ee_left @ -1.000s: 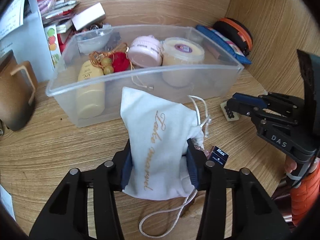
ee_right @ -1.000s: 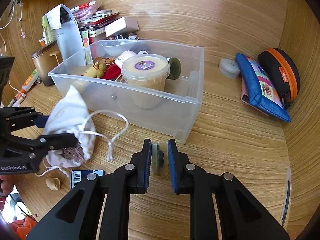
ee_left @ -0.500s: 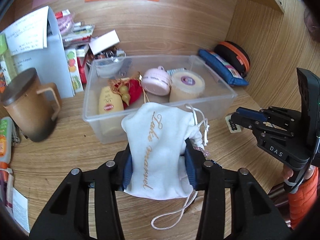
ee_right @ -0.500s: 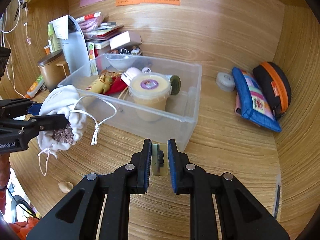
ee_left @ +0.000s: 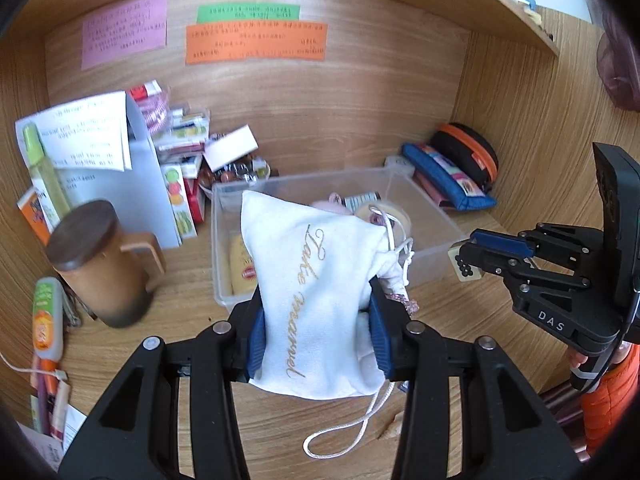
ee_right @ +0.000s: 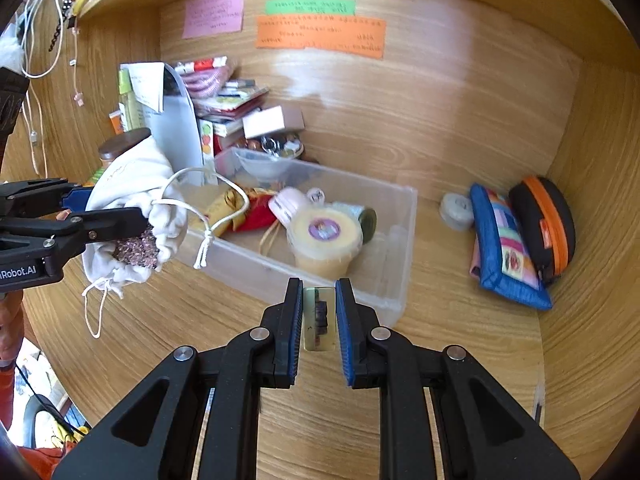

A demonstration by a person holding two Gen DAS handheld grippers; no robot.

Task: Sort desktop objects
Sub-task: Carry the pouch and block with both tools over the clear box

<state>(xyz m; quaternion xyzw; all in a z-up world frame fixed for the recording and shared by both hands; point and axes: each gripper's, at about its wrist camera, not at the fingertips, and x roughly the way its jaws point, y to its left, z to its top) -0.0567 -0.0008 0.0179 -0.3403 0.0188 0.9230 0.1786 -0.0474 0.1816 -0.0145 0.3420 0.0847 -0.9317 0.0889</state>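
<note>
My left gripper [ee_left: 316, 332] is shut on a white drawstring pouch [ee_left: 312, 280] with gold script and holds it in the air in front of the clear plastic bin [ee_left: 436, 216]. The pouch [ee_right: 136, 216] also shows at the left of the right wrist view, with a sparkly pink thing in its open mouth. My right gripper [ee_right: 318, 316] is shut on a small pale mahjong tile [ee_right: 318, 320] with dark dots, above the desk near the bin's [ee_right: 400, 248] front corner. The tile [ee_left: 464, 266] shows in the left wrist view too. The bin holds a cream tub [ee_right: 326, 240], a pink case and a yellow bottle.
A brown lidded mug [ee_left: 100, 268] stands left of the bin. Boxes and papers [ee_left: 100, 168] are stacked at the back left. A blue pencil case [ee_right: 504, 248], an orange-trimmed black pouch [ee_right: 548, 224] and a tape roll [ee_right: 456, 210] lie at the right wall.
Both grippers have risen and pulled back from the desk, each still holding its object. The pouch has lifted off the desk and the bin now looks farther away.
</note>
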